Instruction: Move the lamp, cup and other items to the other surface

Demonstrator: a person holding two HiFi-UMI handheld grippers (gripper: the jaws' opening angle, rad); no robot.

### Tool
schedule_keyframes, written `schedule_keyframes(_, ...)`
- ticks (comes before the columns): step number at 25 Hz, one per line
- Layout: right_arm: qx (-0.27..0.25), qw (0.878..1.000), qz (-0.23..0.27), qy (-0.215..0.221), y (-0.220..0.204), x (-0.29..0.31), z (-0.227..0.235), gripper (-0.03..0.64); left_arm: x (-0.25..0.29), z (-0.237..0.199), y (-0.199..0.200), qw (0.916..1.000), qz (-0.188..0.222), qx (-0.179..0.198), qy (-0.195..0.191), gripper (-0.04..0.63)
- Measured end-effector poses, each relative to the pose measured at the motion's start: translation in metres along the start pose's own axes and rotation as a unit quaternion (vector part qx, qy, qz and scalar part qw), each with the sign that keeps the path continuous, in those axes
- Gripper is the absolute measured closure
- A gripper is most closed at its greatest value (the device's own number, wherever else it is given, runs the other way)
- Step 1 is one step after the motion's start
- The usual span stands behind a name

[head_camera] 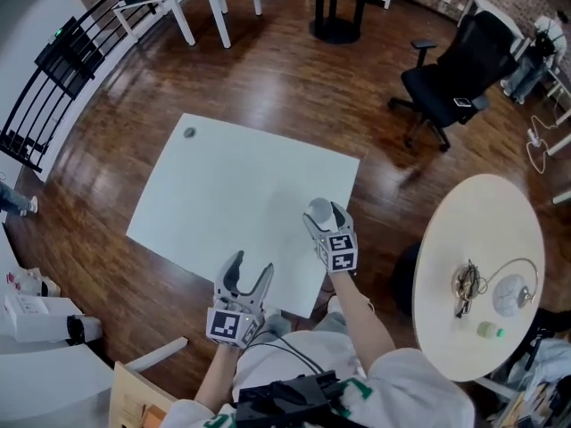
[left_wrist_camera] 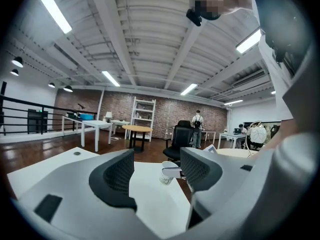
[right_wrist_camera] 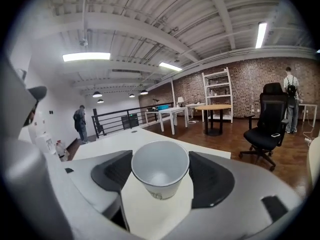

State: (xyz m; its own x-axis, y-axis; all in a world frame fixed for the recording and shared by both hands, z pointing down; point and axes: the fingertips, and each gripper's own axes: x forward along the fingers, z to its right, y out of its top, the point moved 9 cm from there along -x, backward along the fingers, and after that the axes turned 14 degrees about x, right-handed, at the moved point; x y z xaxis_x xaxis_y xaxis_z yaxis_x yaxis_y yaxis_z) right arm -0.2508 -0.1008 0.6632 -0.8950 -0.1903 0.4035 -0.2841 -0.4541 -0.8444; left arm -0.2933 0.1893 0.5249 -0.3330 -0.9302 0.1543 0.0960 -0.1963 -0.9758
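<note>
Cup [right_wrist_camera: 159,180] betw R gripper [right_wrist_camera: 160,165] fingers [right_wrist_camera: 113,171]

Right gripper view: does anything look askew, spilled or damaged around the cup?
Nothing stands out. The paper cup is empty and undented between the pads of the right hand-held gripper, on the white table; no spill shows.

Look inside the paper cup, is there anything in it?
Nothing shows inside the paper cup: its white walls and its bottom are bare. The white table lies below it. The cup's own underside is hidden.
</note>
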Motion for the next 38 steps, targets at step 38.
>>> schedule_keyframes(38, 0.206, 0.868, 0.158, -0.424, -0.157, -0.51, 0.228, 0.232, 0.164, 0.446, 0.076, 0.8191, 0.081, 0.099, -0.559, 0.328)
